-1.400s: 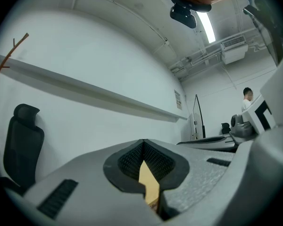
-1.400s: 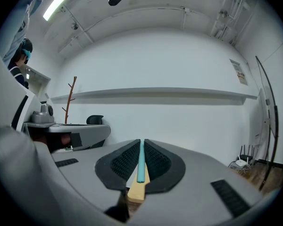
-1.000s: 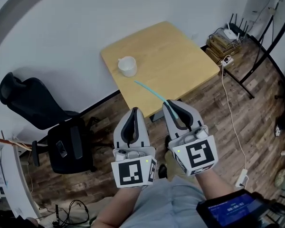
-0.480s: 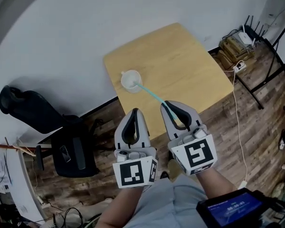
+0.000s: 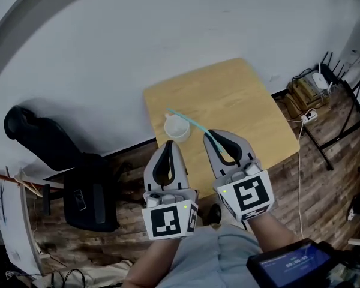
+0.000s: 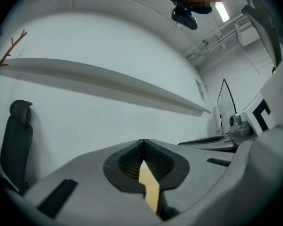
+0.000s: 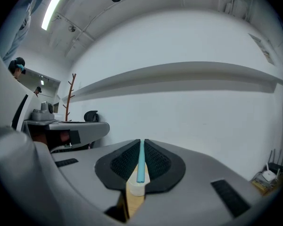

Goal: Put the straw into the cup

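Note:
A white cup stands near the front left corner of the small wooden table. A light blue straw sticks out of my right gripper, which is shut on it; the straw's far end hangs above the cup's far rim. In the right gripper view the straw runs between the closed pads, with the cup just below its tip. My left gripper is shut with nothing in it, just in front of the cup. Its own view shows only closed jaws and a strip of table.
A black office chair stands left of the table on the wooden floor. Cables, a router and stacked items lie at the right near a black metal stand. A white wall is behind the table.
The view has shifted, so the table and cup sit closer to the grippers. The straw's tip, earlier short of the cup, now reaches over its far rim.

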Demonstrator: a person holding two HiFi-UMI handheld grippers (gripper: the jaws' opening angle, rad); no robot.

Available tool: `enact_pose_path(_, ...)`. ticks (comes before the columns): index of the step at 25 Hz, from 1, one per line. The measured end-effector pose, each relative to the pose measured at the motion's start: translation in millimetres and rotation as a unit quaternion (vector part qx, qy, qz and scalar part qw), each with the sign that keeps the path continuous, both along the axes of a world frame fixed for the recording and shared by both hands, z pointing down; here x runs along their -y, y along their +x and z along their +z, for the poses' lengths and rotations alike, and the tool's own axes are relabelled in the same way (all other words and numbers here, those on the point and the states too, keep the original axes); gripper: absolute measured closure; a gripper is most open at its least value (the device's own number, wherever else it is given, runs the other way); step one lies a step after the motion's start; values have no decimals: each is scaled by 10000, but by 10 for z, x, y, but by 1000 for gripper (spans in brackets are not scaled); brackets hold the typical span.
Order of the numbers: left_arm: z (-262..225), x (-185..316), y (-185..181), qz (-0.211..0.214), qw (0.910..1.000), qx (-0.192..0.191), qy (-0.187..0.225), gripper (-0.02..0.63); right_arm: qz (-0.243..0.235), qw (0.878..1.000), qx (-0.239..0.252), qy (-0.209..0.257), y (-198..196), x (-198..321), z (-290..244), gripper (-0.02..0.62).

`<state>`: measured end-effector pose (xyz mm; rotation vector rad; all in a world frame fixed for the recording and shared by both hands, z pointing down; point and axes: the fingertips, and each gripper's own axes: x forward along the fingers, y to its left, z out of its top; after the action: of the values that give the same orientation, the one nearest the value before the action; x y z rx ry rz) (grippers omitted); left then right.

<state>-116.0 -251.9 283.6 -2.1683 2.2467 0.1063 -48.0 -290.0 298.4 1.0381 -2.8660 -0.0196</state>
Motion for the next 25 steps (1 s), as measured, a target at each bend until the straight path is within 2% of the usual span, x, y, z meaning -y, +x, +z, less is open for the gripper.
enact_pose_path(8, 281, 367, -320, -60, 9994, -204, -273, 607, -37, 9991, -257, -340, -261, 328, 357, 571)
enact_pose_path(15, 724, 582, -462, 16, 9963, -382, -772, 607, -35, 9947, -482, -908, -399, 422, 884, 571)
enact_pose_path(25, 1279, 725, -660, 46, 9895, -577, -1326, 607, -21, 9873, -693, -1427, -581, 529, 1494, 570)
